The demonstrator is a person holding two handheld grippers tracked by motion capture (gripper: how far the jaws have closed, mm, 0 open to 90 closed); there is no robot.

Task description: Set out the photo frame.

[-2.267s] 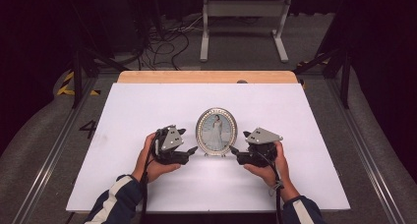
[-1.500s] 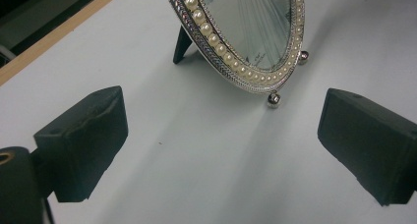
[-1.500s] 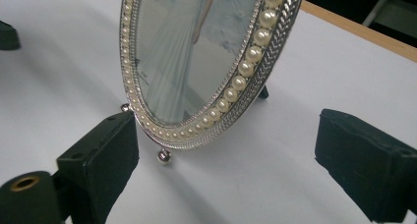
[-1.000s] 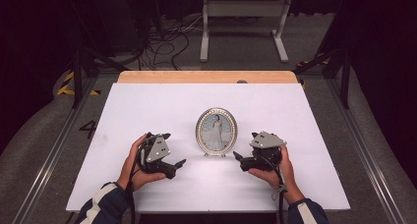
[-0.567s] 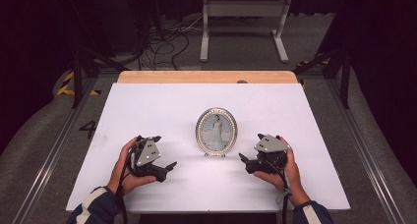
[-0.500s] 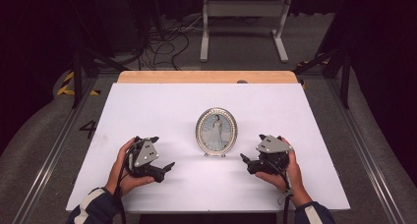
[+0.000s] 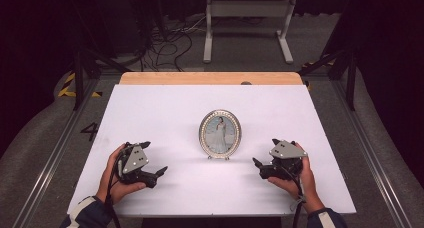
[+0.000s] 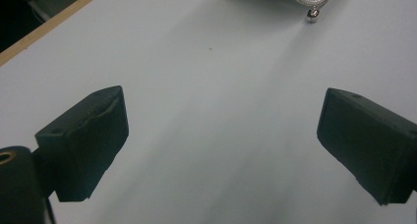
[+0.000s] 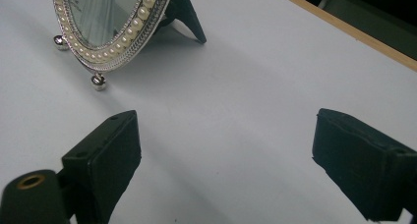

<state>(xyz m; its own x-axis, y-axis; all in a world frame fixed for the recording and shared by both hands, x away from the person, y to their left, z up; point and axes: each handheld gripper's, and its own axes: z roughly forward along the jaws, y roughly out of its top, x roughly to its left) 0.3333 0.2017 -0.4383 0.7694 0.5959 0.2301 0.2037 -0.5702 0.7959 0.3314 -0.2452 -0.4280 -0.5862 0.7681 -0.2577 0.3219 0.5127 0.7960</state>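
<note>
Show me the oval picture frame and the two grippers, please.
Oval picture frame (image 7: 220,133): high view, on the photo's glass.
Left gripper (image 7: 161,171): high view, between its jaw tips.
Right gripper (image 7: 256,164): high view, between its jaw tips.

I see a lab-like recording room: white-topped wooden table (image 7: 150,108), black cables (image 7: 170,40) across grey floor, yellow-black hazard tape (image 7: 67,85).

One oval picture frame (image 7: 220,133) (pearl-edged) at table (image 7: 165,108) centre; two grippers, left gripper (image 7: 161,171) at 8 o'clock, right gripper (image 7: 256,163) at 4 o'clock.
</note>
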